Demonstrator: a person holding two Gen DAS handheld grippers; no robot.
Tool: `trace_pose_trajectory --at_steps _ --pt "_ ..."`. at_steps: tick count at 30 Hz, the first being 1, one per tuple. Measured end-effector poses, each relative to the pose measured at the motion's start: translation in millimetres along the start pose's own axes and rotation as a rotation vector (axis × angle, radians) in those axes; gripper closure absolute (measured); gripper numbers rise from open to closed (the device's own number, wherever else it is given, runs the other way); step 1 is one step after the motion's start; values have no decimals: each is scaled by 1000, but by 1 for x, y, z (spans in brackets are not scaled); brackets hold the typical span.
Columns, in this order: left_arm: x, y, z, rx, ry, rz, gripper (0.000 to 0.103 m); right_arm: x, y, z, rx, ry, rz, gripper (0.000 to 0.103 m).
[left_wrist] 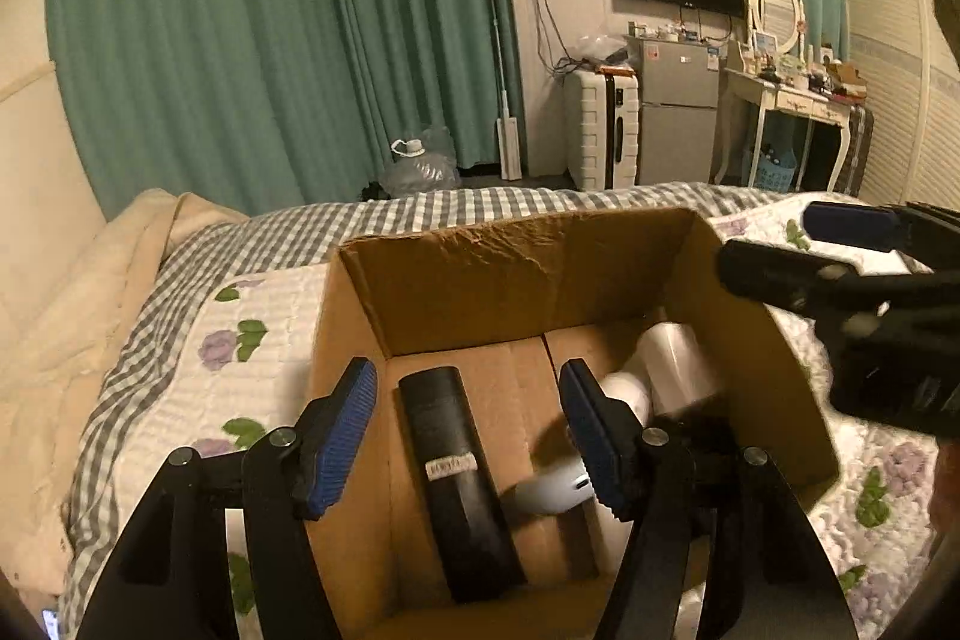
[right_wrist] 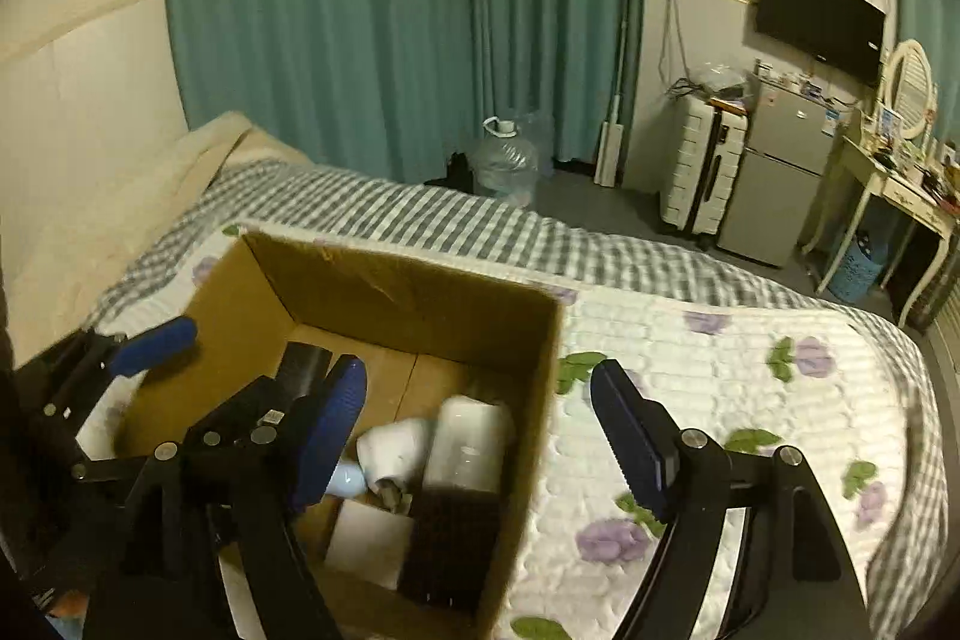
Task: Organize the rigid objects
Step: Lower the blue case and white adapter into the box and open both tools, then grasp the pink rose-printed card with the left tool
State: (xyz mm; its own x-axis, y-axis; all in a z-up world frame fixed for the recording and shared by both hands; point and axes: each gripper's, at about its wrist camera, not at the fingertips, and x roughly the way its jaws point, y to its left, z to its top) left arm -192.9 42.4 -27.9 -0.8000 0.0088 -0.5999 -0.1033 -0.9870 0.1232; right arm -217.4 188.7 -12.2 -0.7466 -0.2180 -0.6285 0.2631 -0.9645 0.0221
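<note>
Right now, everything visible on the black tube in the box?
The black tube is a long matte cylinder, plastic by its look, with a small pale label near mid-length. It lies flat on the floor of the cardboard box, along the left side, nothing gripping it. The left gripper hangs open above it.

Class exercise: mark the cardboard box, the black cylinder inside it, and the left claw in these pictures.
cardboard box (left_wrist: 480, 274): left wrist view, inner face of the far wall.
black cylinder (left_wrist: 450, 460): left wrist view, middle of its side.
left claw (left_wrist: 465, 436): left wrist view, midway between its open blue fingertips.
</note>
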Motion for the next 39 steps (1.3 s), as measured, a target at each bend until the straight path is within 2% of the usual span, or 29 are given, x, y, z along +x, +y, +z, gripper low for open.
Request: trace_pose_trajectory --at_steps 7,11,15,19,22,30,33,39 --pt "-66 7 -8 -34 -8 -14 36 -81 -5 -10 1 -12 -66 26" --pt "-104 6 -25 -42 2 -25 36 -126 1 -35 -13 -21 -65 24" --pt "-120 -1 -55 -34 50 -50 36 -150 3 -73 -14 5 -55 23" --pt "-116 -13 -86 -25 102 -70 36 -150 0 -109 33 39 -13 23" --pt "-108 -23 -111 -21 153 -97 36 -140 -5 -126 59 77 -11 23" --pt "-89 -59 -157 92 262 -161 36 -119 -6 -139 66 121 -22 23" --pt "-80 -68 -166 136 297 -148 36 -113 -9 -142 74 135 -22 23" --pt "-58 -70 -171 152 319 -115 36 -106 -12 -145 82 152 -25 23"
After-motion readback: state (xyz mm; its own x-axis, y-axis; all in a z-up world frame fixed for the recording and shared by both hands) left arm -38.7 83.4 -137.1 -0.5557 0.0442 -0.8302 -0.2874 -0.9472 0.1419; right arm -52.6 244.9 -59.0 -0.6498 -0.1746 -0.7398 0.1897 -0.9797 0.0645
